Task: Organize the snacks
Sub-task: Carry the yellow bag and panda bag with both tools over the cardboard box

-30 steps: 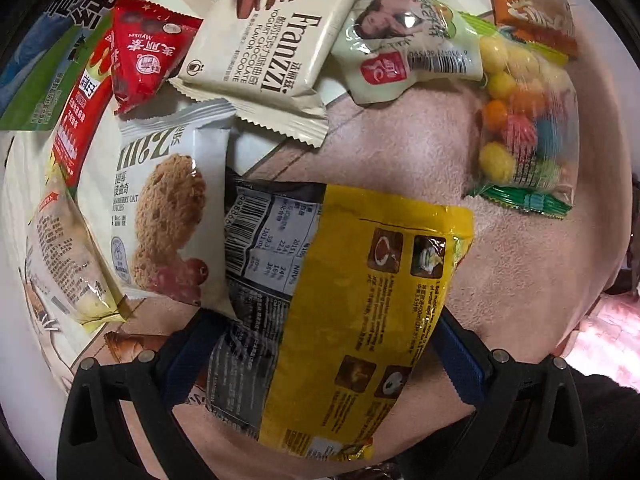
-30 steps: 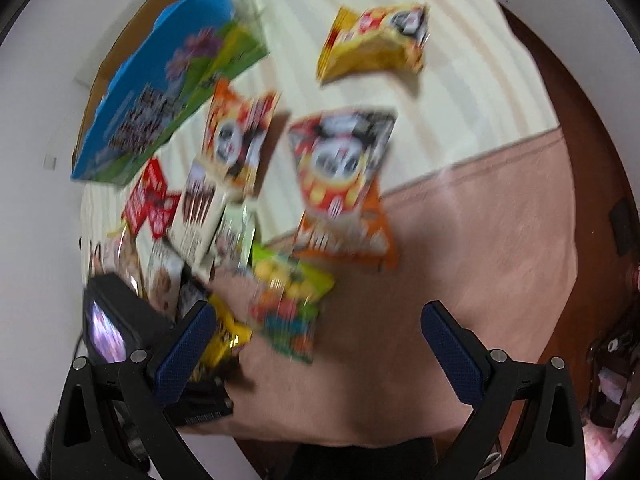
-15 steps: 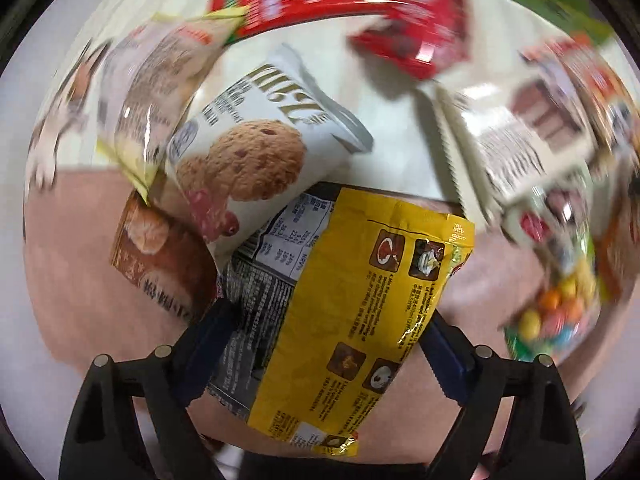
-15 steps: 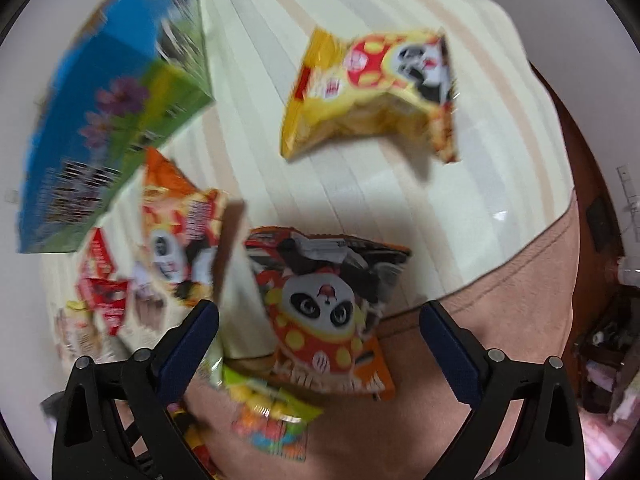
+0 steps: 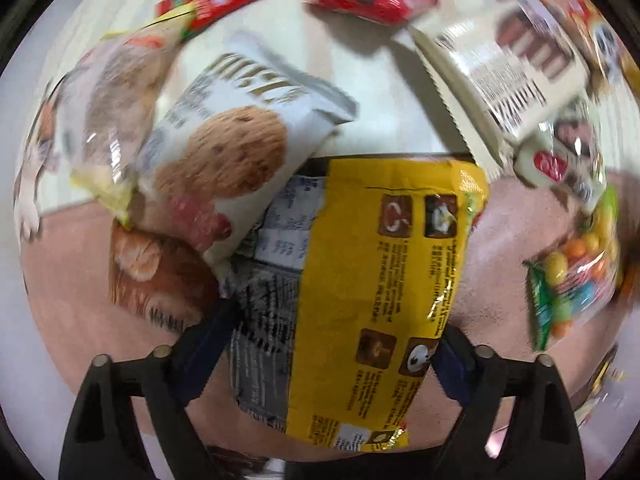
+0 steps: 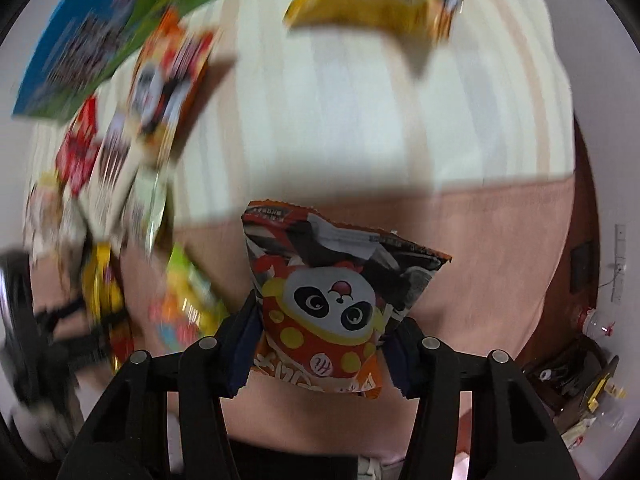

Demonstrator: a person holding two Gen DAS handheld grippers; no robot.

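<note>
Bare striped cloth [image 6: 340,120] ahead of the right claw [image 6: 320,344] offers passage; snacks crowd its left edge. The cookie pack [image 5: 224,160] and candy bag [image 5: 576,280] flank the left claw [image 5: 332,344].

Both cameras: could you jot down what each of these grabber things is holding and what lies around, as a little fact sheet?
left gripper: jaws shut on the yellow packet
right gripper: jaws shut on the panda snack bag
beside the yellow packet: cookie pack, candy bag
surface: pink cloth meeting striped cloth
image quality: background blurred, small print unreadable
</note>
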